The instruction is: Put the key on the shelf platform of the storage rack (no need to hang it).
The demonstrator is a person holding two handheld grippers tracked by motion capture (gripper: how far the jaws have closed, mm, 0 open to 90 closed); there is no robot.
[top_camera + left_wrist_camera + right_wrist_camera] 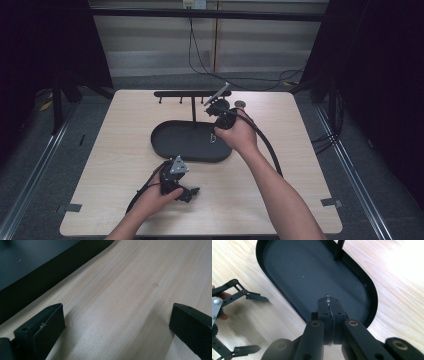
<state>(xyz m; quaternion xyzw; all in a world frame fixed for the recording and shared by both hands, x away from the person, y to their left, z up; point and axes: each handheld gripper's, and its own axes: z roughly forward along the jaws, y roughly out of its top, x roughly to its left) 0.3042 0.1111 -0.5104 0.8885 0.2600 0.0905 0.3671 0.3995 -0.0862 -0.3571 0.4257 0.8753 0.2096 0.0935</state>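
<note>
Black oval tray (287, 270) lies under the right gripper (328, 298), clamped on what seems a thin metal piece (328, 305) to hang, while the left gripper (117, 322) waits beside it, jaws apart.

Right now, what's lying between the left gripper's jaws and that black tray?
Nothing but bare wooden table. In the left gripper view, pale wood runs from the left gripper, its jaws open, up to the tray and its dark rim.

A thin silvery wire piece (328, 305) is pinched edge-on between the closed jaws of the right gripper (329, 302), above the near end of the black oval tray (372, 297), whose dark matte floor lies flat on the table.
</note>
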